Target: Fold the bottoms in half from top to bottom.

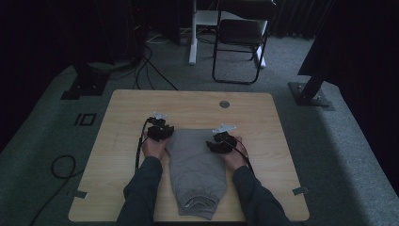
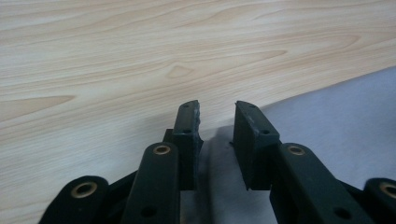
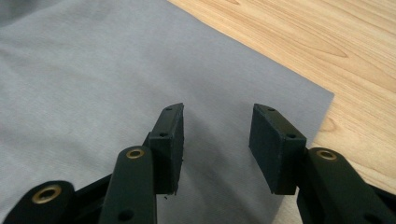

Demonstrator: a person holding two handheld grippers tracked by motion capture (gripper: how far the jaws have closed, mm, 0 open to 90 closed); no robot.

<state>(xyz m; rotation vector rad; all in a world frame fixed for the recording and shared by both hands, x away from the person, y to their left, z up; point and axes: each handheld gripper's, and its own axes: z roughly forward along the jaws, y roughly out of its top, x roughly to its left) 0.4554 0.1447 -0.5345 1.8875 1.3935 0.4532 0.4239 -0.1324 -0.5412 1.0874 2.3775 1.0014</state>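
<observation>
A folded grey garment [image 1: 195, 169] lies on the wooden table [image 1: 197, 101], running from the middle toward the near edge. My left gripper [image 1: 162, 132] is at the garment's far left corner. In the left gripper view its jaws [image 2: 217, 109] stand open with nothing between them, over the line where the grey cloth [image 2: 336, 112] meets bare wood [image 2: 116, 56]. My right gripper [image 1: 219, 143] is at the garment's far right corner. In the right gripper view its jaws [image 3: 217, 114] are open just above the flat cloth [image 3: 93, 70], near its straight edge, gripping nothing.
A round cable hole [image 1: 224, 104] sits in the table's far side. Beyond the table stands a folding chair [image 1: 240, 37], with black stand bases [image 1: 84, 84] and cables [image 1: 63, 167] on the carpet to the left. Bare wood lies on either side of the garment.
</observation>
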